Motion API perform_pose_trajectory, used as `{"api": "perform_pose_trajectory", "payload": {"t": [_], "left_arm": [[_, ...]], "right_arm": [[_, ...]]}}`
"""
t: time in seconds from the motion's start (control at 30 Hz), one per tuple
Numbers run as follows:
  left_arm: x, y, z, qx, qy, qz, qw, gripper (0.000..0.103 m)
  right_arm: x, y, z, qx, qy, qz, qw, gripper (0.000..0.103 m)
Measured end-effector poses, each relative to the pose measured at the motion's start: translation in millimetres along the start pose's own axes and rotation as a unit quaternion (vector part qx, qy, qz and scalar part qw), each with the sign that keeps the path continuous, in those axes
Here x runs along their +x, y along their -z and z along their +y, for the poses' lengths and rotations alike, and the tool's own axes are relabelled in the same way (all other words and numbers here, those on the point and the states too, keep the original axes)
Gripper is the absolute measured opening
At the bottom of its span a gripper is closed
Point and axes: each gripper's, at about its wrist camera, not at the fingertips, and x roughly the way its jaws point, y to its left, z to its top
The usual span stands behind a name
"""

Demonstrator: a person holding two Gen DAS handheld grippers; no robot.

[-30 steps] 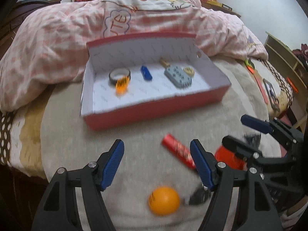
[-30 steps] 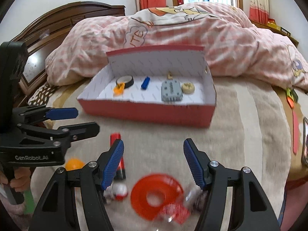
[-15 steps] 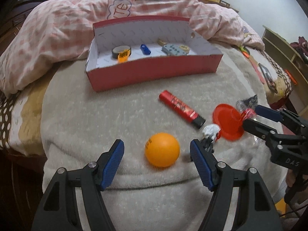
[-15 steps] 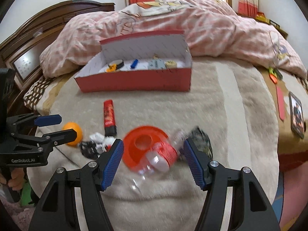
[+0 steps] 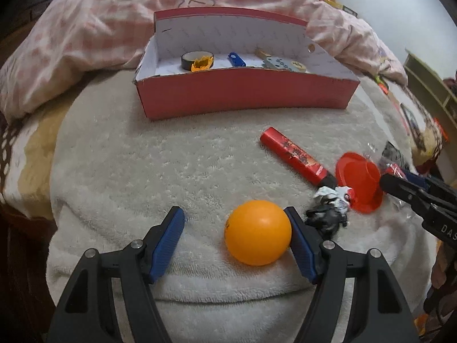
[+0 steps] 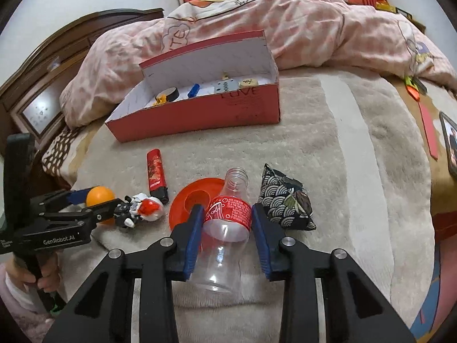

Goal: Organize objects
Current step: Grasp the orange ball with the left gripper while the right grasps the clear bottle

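A red open box (image 5: pixel 245 94) (image 6: pixel 200 114) holds several small items at the back of the bed. My left gripper (image 5: pixel 234 228) is open around an orange ball (image 5: pixel 258 232) (image 6: pixel 98 195), which rests against its right finger. My right gripper (image 6: pixel 225 220) is shut on a clear plastic cola bottle (image 6: pixel 227 214) with a red label, lying on the blanket. A red disc (image 6: pixel 194 200) (image 5: pixel 360 183), a red tube (image 5: pixel 294 154) (image 6: pixel 156 173) and a small toy figure (image 6: pixel 140 208) (image 5: pixel 328 208) lie between the grippers.
A patterned beanbag (image 6: pixel 284 200) lies right of the bottle. A pink checked quilt (image 6: pixel 257 23) is heaped behind the box. A phone (image 6: pixel 450 145) and a red strip (image 6: pixel 428 128) lie at the bed's right edge. A wooden headboard (image 6: pixel 51 85) stands at left.
Both grippers have pulled back and lowered toward the blanket. The left one has come around the orange ball. The right one has closed on the bottle.
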Motion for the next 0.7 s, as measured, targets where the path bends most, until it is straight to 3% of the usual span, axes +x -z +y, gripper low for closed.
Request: {"api": "perform_pose_trajectory", "payload": {"t": [0.1,0.23,0.37,0.47,0.57,0.7], "left_arm": [[3,3,-10,0.027,-0.023,0.002,0.9994,0.074],[2,6,-6,0.016,-0.011,-0.008,0.9998,0.078],[2,10,-9,0.025,-0.012,-0.016,0.9995,0.081],[2,9,-9,0.021,-0.010,-0.011,0.9997,0.081],[0,9,-7,0.006,-0.004,-0.011,0.9999,0.081],[-5,12,-6,0.000,-0.002,-0.021,0.9998,0.080]], "right_arm": [[12,5,0,0.002,-0.010,0.014,1.000,0.035],[14,12,2,-0.001,-0.005,-0.002,1.000,0.035],[14,13,-5,0.022,-0.027,-0.010,0.999,0.038],[13,14,-5,0.029,-0.038,-0.018,0.999,0.043],[12,16,-5,0.039,-0.062,-0.030,0.997,0.056],[11,17,-6,0.045,-0.068,-0.034,0.996,0.058]]}}
